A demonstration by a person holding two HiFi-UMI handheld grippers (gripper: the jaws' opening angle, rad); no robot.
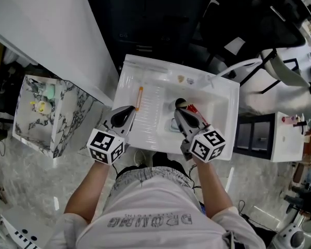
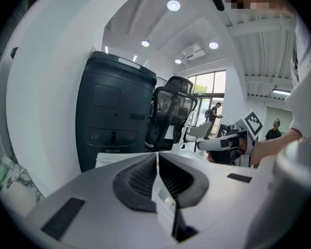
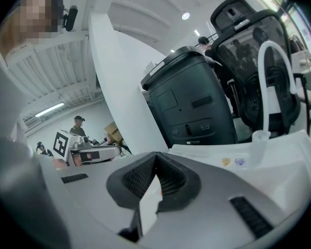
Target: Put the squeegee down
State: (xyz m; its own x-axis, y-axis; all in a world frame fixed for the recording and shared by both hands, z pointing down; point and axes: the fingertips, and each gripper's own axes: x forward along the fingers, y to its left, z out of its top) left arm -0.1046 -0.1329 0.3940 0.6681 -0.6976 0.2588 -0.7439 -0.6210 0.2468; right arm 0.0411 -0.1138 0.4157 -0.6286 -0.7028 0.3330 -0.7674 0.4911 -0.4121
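1. While the left tool [image 1: 128, 113] hovered at the near edge of the white sink [image 1: 225, 90], its jaws were pressed together with nothing between them.
2. The squeegee [image 1: 139, 98], as best I could tell the slim orange-handled piece, lay flat on the ribbed draining board [image 1: 153, 115]. It sat just beyond the left tool's tips and apart from them.
3. The right tool [image 1: 180, 113] hung over the basin, jaws likewise closed and empty. A red item [image 1: 195, 109] showed just beside it, too hidden to name.
4. My read: the put-down looked finished, with the squeegee resting on its own and no tool on it.
5. The next move, I judged, called only for drawing the left tool back toward the person. It needed to lift clear of the sink edge so the tips did not nudge the handle and roll it across the ribs.
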